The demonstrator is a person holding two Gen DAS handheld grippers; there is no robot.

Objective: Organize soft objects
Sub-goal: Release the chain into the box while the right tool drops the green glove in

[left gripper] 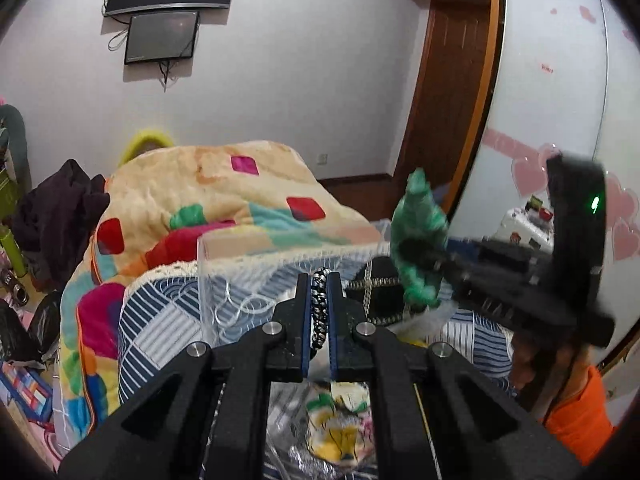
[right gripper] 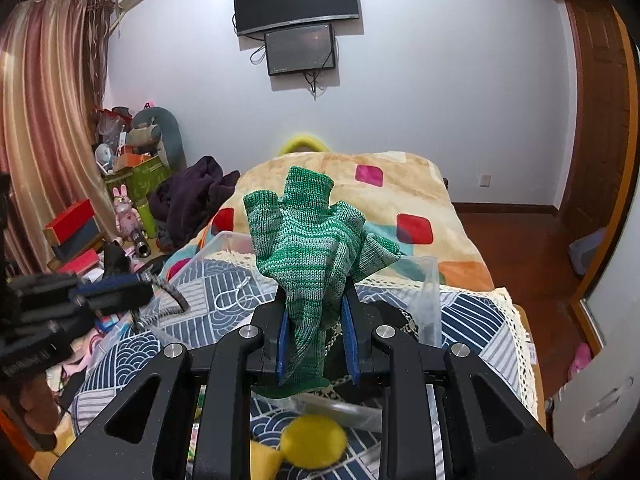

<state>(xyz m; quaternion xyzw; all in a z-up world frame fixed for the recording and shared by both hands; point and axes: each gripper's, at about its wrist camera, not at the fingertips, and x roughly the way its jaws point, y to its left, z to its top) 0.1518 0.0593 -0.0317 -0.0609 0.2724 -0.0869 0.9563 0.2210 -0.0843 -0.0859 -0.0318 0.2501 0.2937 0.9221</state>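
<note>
The right gripper (right gripper: 316, 312) is pinching a green knitted glove (right gripper: 316, 240) between its blue pads at the centre of the right wrist view; the glove's fingers are standing up above the claw and its cuff is hanging below the jaws. In the left wrist view the same glove (left gripper: 418, 236) is showing at right of centre, blurred. The left gripper (left gripper: 320, 300) is pressing its pads together on a black-and-white braided cord (left gripper: 320, 308) at lower centre. A clear plastic bin (right gripper: 430, 280) is sitting just behind both claws on a blue-and-white patterned bedspread (right gripper: 472, 312). A colourful blanket (right gripper: 400, 200) is lying beyond it. Two dark screens (right gripper: 298, 24) are hanging on the white wall at the top, and striped curtains (right gripper: 44, 120) are filling the upper left.
</note>
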